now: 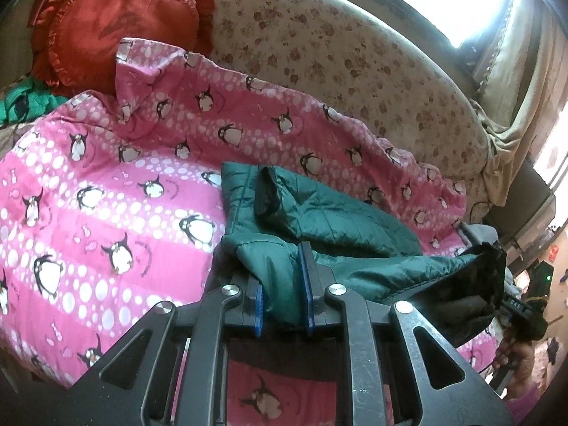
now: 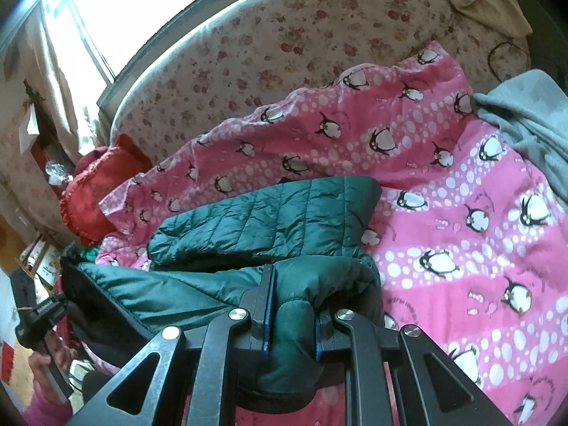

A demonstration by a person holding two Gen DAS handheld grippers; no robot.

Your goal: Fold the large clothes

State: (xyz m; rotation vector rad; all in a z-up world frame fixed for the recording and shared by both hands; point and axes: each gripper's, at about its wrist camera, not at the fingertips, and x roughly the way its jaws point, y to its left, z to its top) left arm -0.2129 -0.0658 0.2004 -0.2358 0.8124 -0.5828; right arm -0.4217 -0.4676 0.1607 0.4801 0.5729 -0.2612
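Observation:
A dark green quilted puffer jacket (image 1: 319,216) lies on a pink penguin blanket (image 1: 106,184) on the bed. My left gripper (image 1: 284,273) is shut on a bunched edge of the jacket, which fills the gap between its blue pads. My right gripper (image 2: 291,305) is shut on the jacket's other near edge (image 2: 294,319). The jacket (image 2: 269,223) is folded over, with a sleeve on top. The span between the two grippers hangs lifted off the blanket (image 2: 461,248). Each view shows the other hand-held gripper at its edge, in the left wrist view (image 1: 518,316) and in the right wrist view (image 2: 39,316).
A red ruffled pillow (image 1: 117,28) lies at the bed's head and also shows in the right wrist view (image 2: 96,191). A floral padded headboard (image 1: 337,53) runs behind. A grey garment (image 2: 529,120) lies on the blanket at the right. Green cloth (image 1: 25,103) lies beside the pillow. Curtains (image 1: 514,71) hang by the window.

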